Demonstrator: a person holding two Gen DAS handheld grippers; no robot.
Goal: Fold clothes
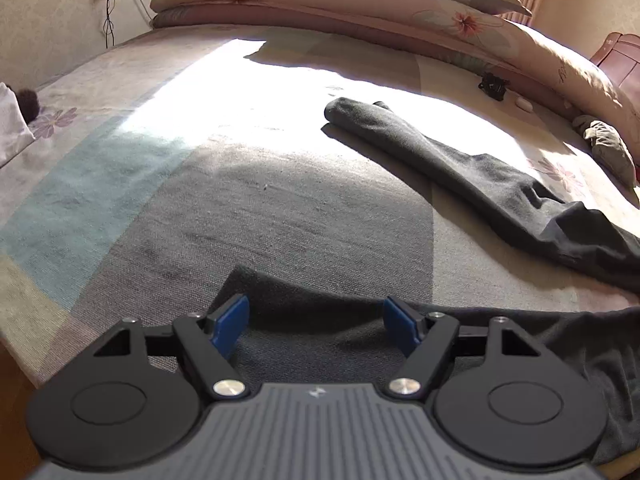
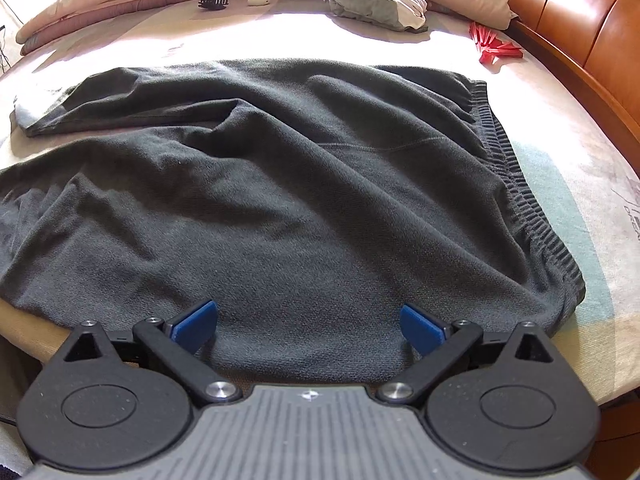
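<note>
Dark grey trousers (image 2: 304, 184) lie spread on the bed, their ribbed waistband (image 2: 520, 184) at the right in the right wrist view. One leg (image 1: 460, 168) stretches away to the upper right in the left wrist view; the other leg's end (image 1: 316, 320) lies under my left gripper. My left gripper (image 1: 316, 322) is open, its blue pads either side of that leg end. My right gripper (image 2: 310, 326) is open too, just above the near edge of the trousers' seat, holding nothing.
The bedsheet (image 1: 160, 208) is floral and partly sunlit. Folded quilts and a pillow (image 1: 360, 4) are stacked at the far side. A bundled grey garment (image 2: 376, 2), a black hair clip (image 2: 212, 0), a red item (image 2: 496, 46) and a wooden headboard (image 2: 580, 16) lie beyond the trousers.
</note>
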